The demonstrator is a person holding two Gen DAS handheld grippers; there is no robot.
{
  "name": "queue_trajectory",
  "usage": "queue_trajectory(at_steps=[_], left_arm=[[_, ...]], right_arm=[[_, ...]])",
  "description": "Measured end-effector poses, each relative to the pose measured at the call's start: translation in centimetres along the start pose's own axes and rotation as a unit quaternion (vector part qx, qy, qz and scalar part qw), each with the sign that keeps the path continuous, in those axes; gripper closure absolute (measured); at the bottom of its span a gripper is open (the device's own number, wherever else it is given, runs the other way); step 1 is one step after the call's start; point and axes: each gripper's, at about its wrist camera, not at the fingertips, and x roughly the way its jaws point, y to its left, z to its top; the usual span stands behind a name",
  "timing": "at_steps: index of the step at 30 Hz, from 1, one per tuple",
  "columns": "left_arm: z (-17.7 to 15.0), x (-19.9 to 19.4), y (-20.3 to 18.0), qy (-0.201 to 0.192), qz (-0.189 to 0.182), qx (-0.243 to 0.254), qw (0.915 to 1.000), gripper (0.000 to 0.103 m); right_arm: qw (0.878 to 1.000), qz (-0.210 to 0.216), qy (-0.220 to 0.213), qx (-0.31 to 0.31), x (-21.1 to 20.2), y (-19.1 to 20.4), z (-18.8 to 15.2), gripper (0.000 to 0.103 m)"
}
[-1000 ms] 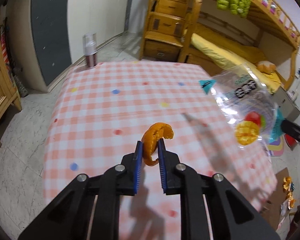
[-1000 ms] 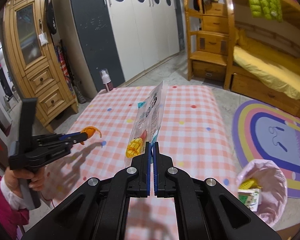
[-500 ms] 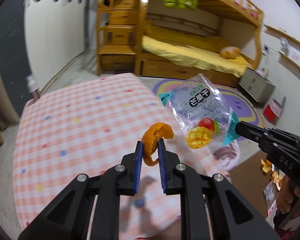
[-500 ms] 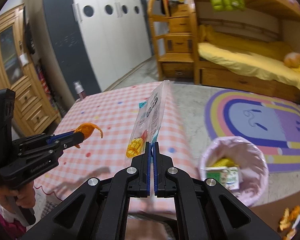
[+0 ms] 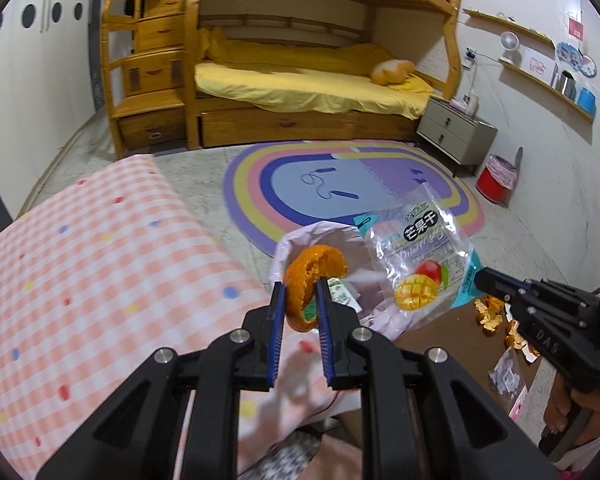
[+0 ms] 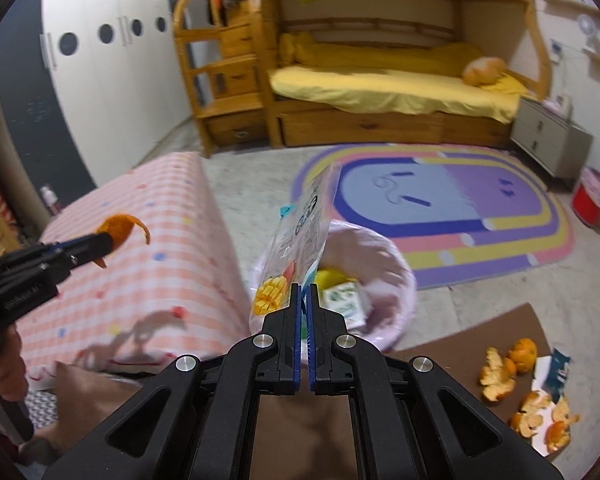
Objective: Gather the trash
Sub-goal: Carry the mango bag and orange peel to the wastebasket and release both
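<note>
Left fingers (image 5: pixel 300 304) pinch orange peel (image 5: pixel 314 270); right fingers (image 6: pixel 305 312) clamp mango bag (image 6: pixel 304 224) above bin rim (image 6: pixel 410 280).

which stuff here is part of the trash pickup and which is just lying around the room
Part of the job:
- orange peel, held in the left gripper
- dried mango bag, held in the right gripper
- pink-lined bin beside the table, a carton already in it
- loose orange peels on the floor

Just lying about:
- bunk bed
- rainbow rug
- bedside cabinet
- red bin

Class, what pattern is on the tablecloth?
Pink-and-white check with coloured dots on the tablecloth, clearest in the left wrist view.
</note>
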Motion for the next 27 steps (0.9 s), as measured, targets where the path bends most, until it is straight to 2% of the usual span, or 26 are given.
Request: queue_trajectory(at_steps=[8,15,17,19,20,23,25,27], left_arm=[[1.6,4.9,-3.6,0.023,-0.017,0.031,0.9991,0.088],[3.1,8.0,-5.6,0.034,-0.035,0.054,0.9974,0.085],[3.4,8.6,-5.8,0.036,-0.040,0.058,0.9969,0.076],[3.6,8.7,-5.7,0.031,-0.041,0.059,0.9969,0.051],[3.7,8.6,-5.5,0.025,-0.042,0.056,0.9972,0.047],[4.0,8.2,-5.1,0.020,-0.038,0.046,0.9980,0.038],[4.0,7.5,-4.3,0.014,-0.032,0.035,0.9988,0.034],[4.1,6.9,-3.8,0.009,-0.019,0.030,0.9993,0.032]], right_arm=[[0.999,-0.034,0.010,-0.003,2.2,-2.0,0.1,0.101],[0.999,-0.044,0.019,0.008,4.0,-3.7,0.5,0.101],[0.999,-0.043,0.024,0.013,4.6,-4.0,0.6,0.101],[0.999,-0.042,0.028,0.018,5.3,-4.4,0.7,0.101],[0.999,-0.041,0.029,0.021,5.8,-4.5,0.8,0.100],[0.998,-0.029,0.045,0.037,7.2,-5.3,0.9,0.092],[0.997,-0.028,0.055,0.050,7.8,-5.7,0.8,0.057],[0.997,-0.035,0.050,0.055,7.3,-5.7,0.7,0.055]])
